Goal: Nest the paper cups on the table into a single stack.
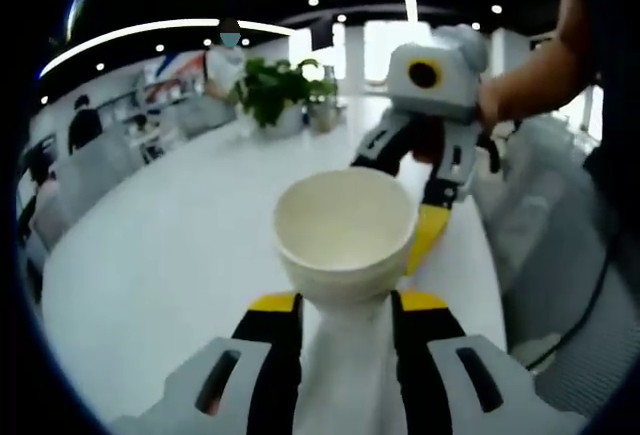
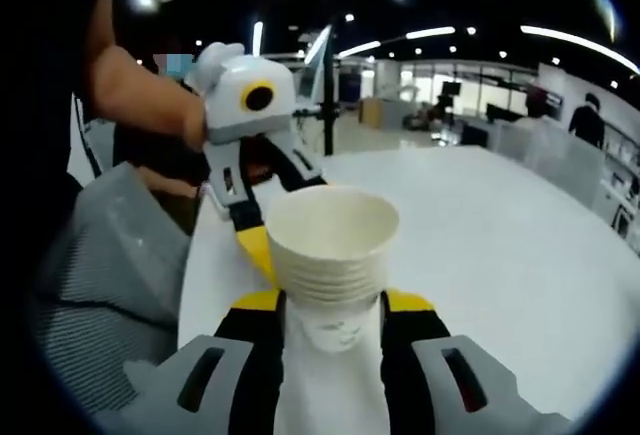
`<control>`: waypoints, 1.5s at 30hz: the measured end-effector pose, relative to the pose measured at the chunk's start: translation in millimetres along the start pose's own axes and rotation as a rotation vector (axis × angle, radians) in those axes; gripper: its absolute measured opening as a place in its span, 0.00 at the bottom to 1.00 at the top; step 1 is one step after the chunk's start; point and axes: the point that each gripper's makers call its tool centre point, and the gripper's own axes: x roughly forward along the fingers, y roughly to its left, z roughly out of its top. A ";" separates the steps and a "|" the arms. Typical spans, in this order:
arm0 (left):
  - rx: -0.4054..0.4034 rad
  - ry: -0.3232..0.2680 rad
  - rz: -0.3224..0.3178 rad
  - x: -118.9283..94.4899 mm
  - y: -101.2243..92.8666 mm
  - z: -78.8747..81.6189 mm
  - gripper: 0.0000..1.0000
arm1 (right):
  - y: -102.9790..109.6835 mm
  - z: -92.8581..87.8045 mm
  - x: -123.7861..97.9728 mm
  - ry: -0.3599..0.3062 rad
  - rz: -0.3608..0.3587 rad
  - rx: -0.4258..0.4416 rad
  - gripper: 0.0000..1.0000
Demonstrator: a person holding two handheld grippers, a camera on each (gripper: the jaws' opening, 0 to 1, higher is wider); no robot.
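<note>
Two grippers each carry paper cups above the white tabletop (image 1: 150, 255). In the left gripper view, the left gripper (image 1: 345, 307) has its jaws closed narrow on a single paper cup (image 1: 345, 230), mouth open toward the camera. In the right gripper view, the right gripper (image 2: 333, 305) is clamped on a stack of nested paper cups (image 2: 333, 245), several rims showing one below another. Each gripper appears in the other's view just behind the cup held there, so the two loads look close together; whether they touch cannot be told.

Risk, as a judgement: the thin walls may buckle under the jaws, and a cup brought in tilted may catch on the stack's rim and jam or slip free. The tabletop's near edge runs close beside both grippers, next to a mesh chair (image 2: 90, 275), so a dropped cup could roll off. Open room lies toward the tabletop's far end, short of the potted plant (image 1: 275, 90).
</note>
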 end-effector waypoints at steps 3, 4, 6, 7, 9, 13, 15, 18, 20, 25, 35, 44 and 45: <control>0.007 0.023 -0.010 1.9 7.6 3.1 0.34 | -8.5 2.1 2.1 0.007 0.004 0.000 0.34; 0.008 0.026 -0.012 1.9 10.3 4.7 0.34 | -11.3 3.4 2.2 0.005 0.004 0.003 0.34; 0.010 0.025 -0.015 1.4 17.7 7.8 0.34 | -18.3 7.2 2.3 -0.003 0.004 0.016 0.33; 0.012 0.024 -0.016 1.6 20.1 9.4 0.34 | -21.1 8.7 2.6 -0.005 0.003 0.020 0.33; 0.019 0.028 -0.014 2.6 26.3 12.4 0.34 | -27.2 11.4 4.5 -0.009 0.003 0.023 0.33; 0.013 0.041 -0.008 6.4 40.9 12.9 0.33 | -40.4 14.3 10.7 -0.005 0.009 0.025 0.33; 0.004 0.044 -0.008 8.1 47.2 14.8 0.33 | -47.1 16.0 12.1 -0.001 0.015 0.028 0.33; -0.001 0.040 -0.005 10.0 58.1 18.3 0.33 | -58.2 18.8 14.0 -0.008 0.017 0.034 0.33; -0.002 0.038 -0.003 11.3 65.4 21.2 0.33 | -65.5 21.3 15.9 -0.015 0.016 0.037 0.33; 0.015 0.058 -0.003 15.0 82.2 23.1 0.33 | -81.3 23.3 24.3 -0.023 0.014 0.044 0.33; 0.023 0.063 -0.008 23.7 122.1 30.5 0.33 | -119.5 33.2 36.7 -0.033 0.009 0.039 0.33; 0.023 0.076 0.009 42.2 164.2 37.5 0.33 | -165.7 35.4 50.2 -0.008 0.010 0.042 0.33; 0.023 0.077 0.011 44.2 169.2 39.9 0.33 | -171.3 36.8 50.4 -0.007 0.010 0.042 0.33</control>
